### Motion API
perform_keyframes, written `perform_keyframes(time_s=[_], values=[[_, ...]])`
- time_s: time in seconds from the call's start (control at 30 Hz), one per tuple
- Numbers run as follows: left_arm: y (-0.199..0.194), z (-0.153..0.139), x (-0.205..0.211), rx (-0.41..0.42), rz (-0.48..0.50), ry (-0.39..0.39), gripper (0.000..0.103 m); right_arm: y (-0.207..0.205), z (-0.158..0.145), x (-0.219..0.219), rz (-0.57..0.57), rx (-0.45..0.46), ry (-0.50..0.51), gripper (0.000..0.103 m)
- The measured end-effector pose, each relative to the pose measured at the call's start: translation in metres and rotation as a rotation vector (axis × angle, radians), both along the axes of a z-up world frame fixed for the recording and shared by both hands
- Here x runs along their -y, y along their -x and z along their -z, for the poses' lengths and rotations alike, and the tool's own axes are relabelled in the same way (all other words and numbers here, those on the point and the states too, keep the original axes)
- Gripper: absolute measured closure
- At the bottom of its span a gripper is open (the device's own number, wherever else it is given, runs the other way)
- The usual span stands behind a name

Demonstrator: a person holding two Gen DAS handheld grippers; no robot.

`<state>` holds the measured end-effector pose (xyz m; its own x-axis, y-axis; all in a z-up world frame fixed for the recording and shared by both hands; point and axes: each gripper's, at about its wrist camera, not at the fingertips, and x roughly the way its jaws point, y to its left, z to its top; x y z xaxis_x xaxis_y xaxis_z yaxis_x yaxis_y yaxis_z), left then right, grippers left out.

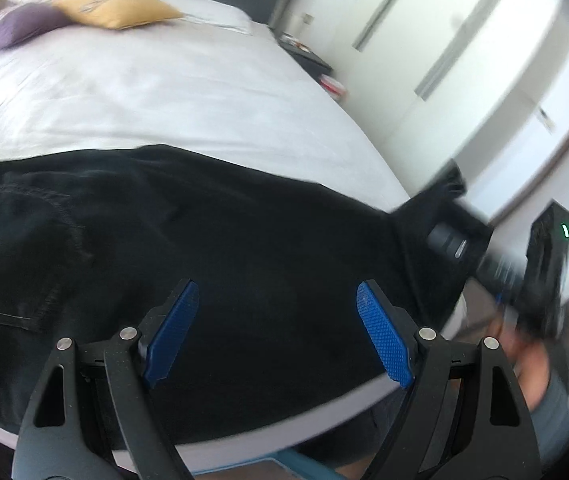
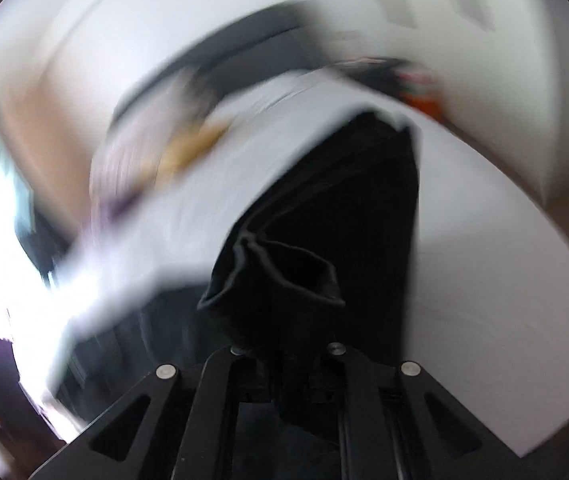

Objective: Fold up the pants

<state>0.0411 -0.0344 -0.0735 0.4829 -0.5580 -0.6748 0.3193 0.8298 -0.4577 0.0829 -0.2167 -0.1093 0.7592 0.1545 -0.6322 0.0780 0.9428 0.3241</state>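
Your left tool (image 1: 276, 332) stands wide, its blue pads (image 1: 174, 332) apart with nothing between them, hovering just above the black pants (image 1: 204, 240), which lie spread across the near edge of the bed (image 1: 164, 92) directly ahead of it. Your right tool (image 2: 284, 354) is clamped on a bunched end of the pants (image 2: 284, 276); from that grip the dark cloth stretches straight forward, away from the tool. In the left view that tool (image 1: 456, 240) shows far to the right, holding the cloth off the bed's corner. Beyond lie yellow (image 1: 120, 10) and purple (image 1: 8, 28) pillows, and white wardrobe doors (image 1: 464, 60) to the right.
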Motion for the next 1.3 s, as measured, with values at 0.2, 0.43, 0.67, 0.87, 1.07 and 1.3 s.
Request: perform_keyframes(time_s=[0.2,0.43,0.67,0.87,1.07,1.3], values=[[-0.024,0.019,-0.036,-0.084,-0.067,0.116,0.022,-0.010,0.044,-0.061,-0.105,-0.119,0.149,0.095],[-0.061,0.041,0.011,-0.253,0.047,0.234,0.017,0.003,0.031,-0.076,-0.124,-0.049,0.290,0.095],[-0.095,0.038,0.054,-0.294,0.138,0.197,0.014,0.013,0.034,-0.093,-0.161,0.006,0.428,0.095],[-0.101,0.042,0.080,-0.319,0.232,0.181,0.041,0.018,0.032,-0.102,-0.186,0.027,0.483,0.095],[-0.094,0.039,0.056,-0.299,0.231,0.174,0.091,0.016,0.024,-0.115,-0.209,0.033,0.487,0.095],[-0.092,0.010,-0.007,-0.221,0.188,0.143,0.092,0.011,0.009,-0.166,-0.324,0.090,0.489,0.095]])
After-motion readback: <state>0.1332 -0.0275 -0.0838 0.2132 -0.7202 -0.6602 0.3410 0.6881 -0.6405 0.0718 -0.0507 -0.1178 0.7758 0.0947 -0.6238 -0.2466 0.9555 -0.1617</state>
